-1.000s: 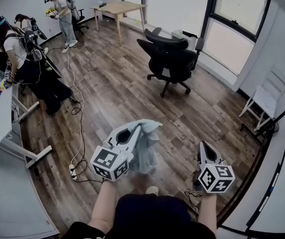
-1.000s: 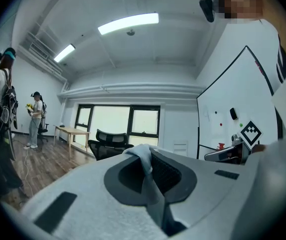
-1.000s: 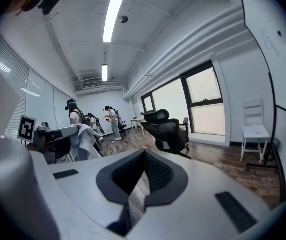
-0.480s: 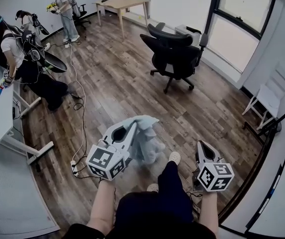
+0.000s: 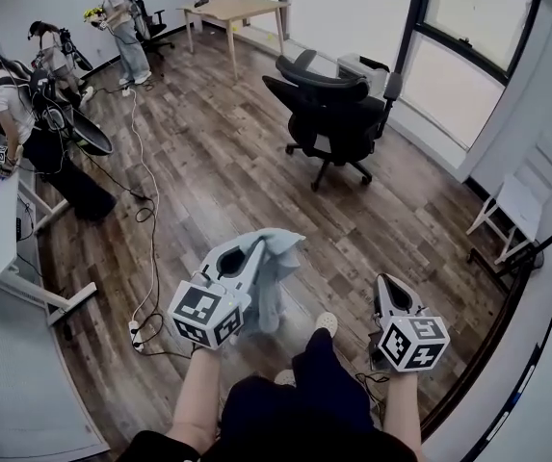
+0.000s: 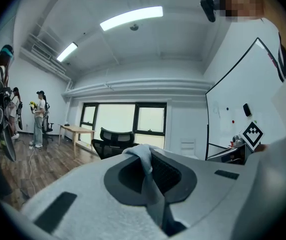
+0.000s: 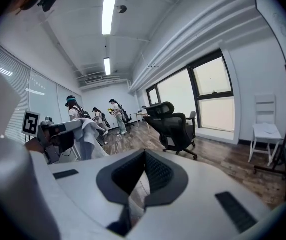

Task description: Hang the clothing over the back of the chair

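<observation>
Drooping in soft crumpled folds, the pale-blue fabric garment is pinched in the clenched jaws of the left gripper; the right gripper has its ribbed jaws pressed together, empty, with the black mesh swivel chair well ahead of both

Right gripper: its grey body fills the lower frame, the dark ribbed pads meet at the tips, and nothing is between them. To its left is the left gripper with its marker cube, pale clothing hanging from its front end; beyond it, three people stand at the far end of the room. Ahead, a black office chair stands on the wooden floor before tall windows, with a white chair at far right and light strips on the ceiling.
</observation>
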Motion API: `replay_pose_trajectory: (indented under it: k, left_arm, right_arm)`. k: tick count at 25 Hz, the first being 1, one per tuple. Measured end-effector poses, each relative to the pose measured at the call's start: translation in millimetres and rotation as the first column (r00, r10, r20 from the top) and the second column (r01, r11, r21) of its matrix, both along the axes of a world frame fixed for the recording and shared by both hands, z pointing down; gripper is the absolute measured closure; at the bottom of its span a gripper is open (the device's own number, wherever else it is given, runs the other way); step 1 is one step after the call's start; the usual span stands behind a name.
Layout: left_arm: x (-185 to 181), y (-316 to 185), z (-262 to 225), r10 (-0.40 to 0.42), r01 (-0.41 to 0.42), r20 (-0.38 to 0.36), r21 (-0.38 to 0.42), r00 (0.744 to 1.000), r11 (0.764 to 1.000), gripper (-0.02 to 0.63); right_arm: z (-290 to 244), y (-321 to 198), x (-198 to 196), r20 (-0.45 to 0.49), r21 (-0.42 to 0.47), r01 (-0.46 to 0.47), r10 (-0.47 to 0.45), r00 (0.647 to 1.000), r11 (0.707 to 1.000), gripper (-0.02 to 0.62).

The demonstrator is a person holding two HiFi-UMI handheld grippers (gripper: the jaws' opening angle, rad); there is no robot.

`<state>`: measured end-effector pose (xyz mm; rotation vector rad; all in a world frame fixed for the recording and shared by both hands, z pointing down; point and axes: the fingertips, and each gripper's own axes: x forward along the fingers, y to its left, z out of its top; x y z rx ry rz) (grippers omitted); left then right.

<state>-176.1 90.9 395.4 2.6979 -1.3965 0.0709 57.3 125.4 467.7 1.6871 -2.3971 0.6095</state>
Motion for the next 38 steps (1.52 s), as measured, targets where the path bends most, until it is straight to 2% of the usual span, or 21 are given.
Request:
replay_pose_trajectory:
  k: [11, 20, 30, 38]
  left_arm:
    - [54.5, -126.2, -4.4, 0.010, -0.010, 0.002, 0.000, 1.000, 1.000, 0.597]
    - [82.4, -196.1, -10.7, -0.009, 0.009, -0.001, 0.010, 1.000, 1.000, 0.597]
    - [98.5, -234.1, -4.5, -0.047, 0.048, -0.014, 0.022, 0.999, 0.999, 0.597]
    - [92.7, -223.4, 8.1, -0.095, 0.095, -0.011, 0.001, 0.995, 0.995, 0.597]
  right_arm:
    - [-5.3, -122.1, 53.5, 0.000, 0.002, -0.005, 0.005, 1.000, 1.000, 0.595]
    - [-7.6, -197.2, 76.3, 0.004, 0.005, 0.028, -0.028, 1.000, 1.000, 0.595]
    - [1.4, -243.5, 98.1, 0.004, 0.021, 0.052, -0.052, 0.999, 0.998, 0.595]
    - [8.1, -248.3, 91.1, 0.011, 0.022, 0.102, -0.102, 0.995, 0.995, 0.595]
